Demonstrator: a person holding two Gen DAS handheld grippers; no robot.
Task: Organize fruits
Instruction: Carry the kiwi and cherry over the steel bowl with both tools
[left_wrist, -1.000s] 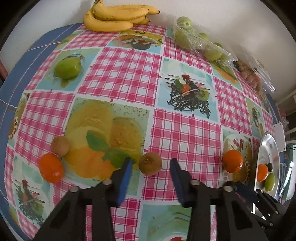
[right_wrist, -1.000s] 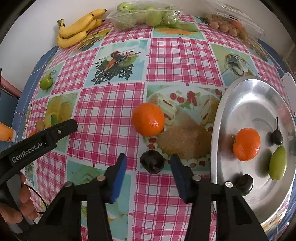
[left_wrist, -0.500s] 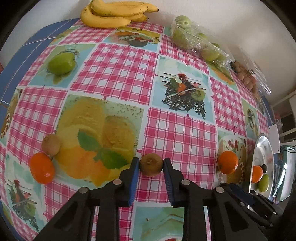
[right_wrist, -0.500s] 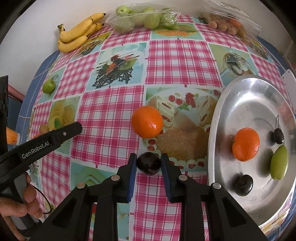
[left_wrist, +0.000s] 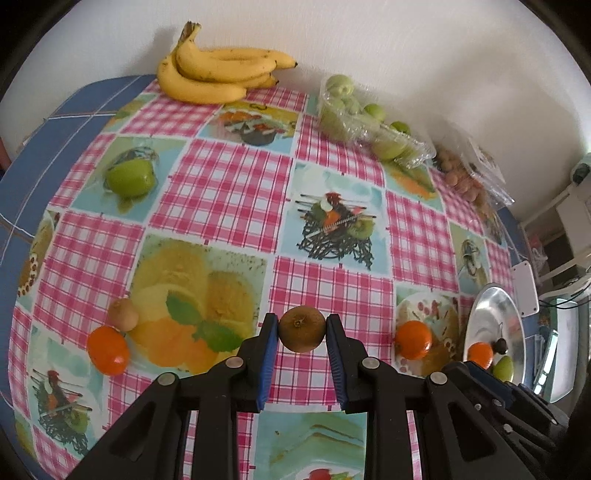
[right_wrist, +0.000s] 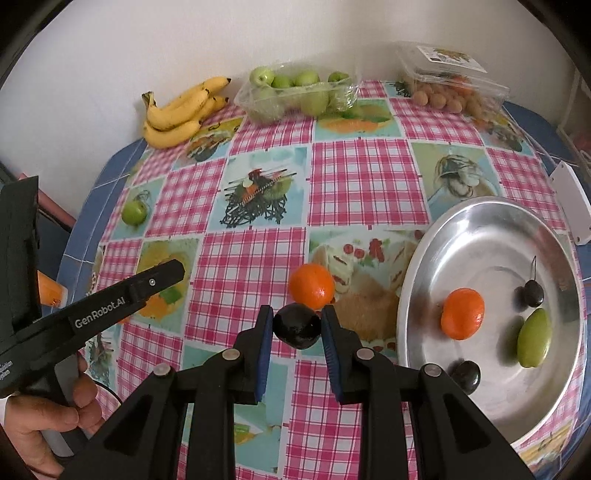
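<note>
Two fruits are clamped above the desk (right_wrist: 362, 177): the left tongs (left_wrist: 302, 328) pinch a brown kiwi (left_wrist: 302, 328), the right tongs (right_wrist: 297, 325) a dark plum (right_wrist: 296, 325). Just beside the plum lies an orange (right_wrist: 311, 285); the metal tray (right_wrist: 480, 218) holds another orange (right_wrist: 462, 313).

You are working in soft, even daylight; both views are bright and nothing is blown out. Strong fisheye distortion bows the desk (left_wrist: 229, 177) into a dome, and black vignette fills every corner. The metal tray (right_wrist: 480, 236) carries broad pale glare across its bowl, with soft shadows beside the fruit in it. The bananas (left_wrist: 218, 75) cast a faint shadow on the white wall (left_wrist: 406, 44). Focus is fairly sharp at centre and softens towards the rims.
</note>
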